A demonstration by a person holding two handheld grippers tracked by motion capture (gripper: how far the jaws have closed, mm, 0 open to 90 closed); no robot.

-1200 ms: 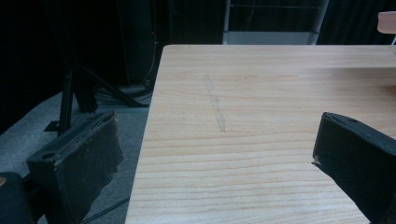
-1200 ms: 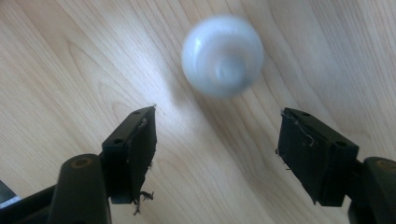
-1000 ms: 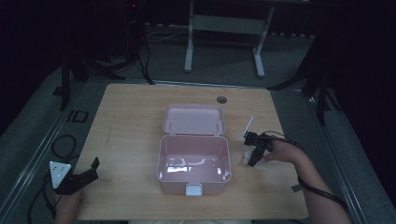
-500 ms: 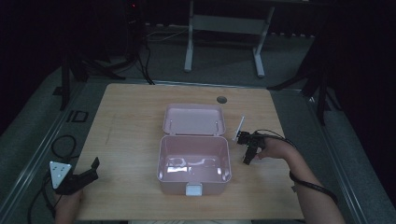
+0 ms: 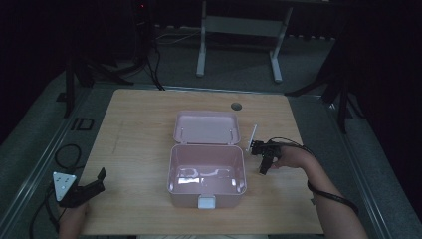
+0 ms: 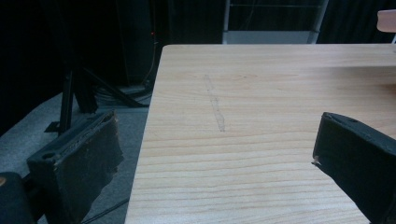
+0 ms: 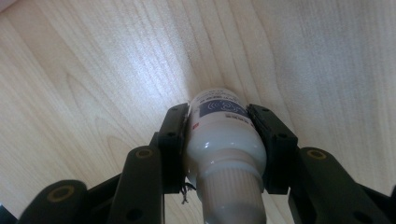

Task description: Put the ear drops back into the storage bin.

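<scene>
One pink box (image 5: 207, 172) – one white bottle (image 7: 225, 140) – two claws (image 5: 262, 158) on one table (image 5: 134, 129)

Both tongs are black. The left tongs (image 5: 94, 181) carry a pale grey three-cornered plate with dark dots, and a black cable trails off behind them. Their wide, blocky jaws have worn, frayed pad edges. The right tongs (image 7: 219, 135) show round pivot screws on their linked arms. A dark band circles the right forearm.

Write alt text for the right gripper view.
The right gripper has its two black jaws closed on a small white bottle with a blue label and a ribbed cap. The pale wooden table lies beyond it.
</scene>
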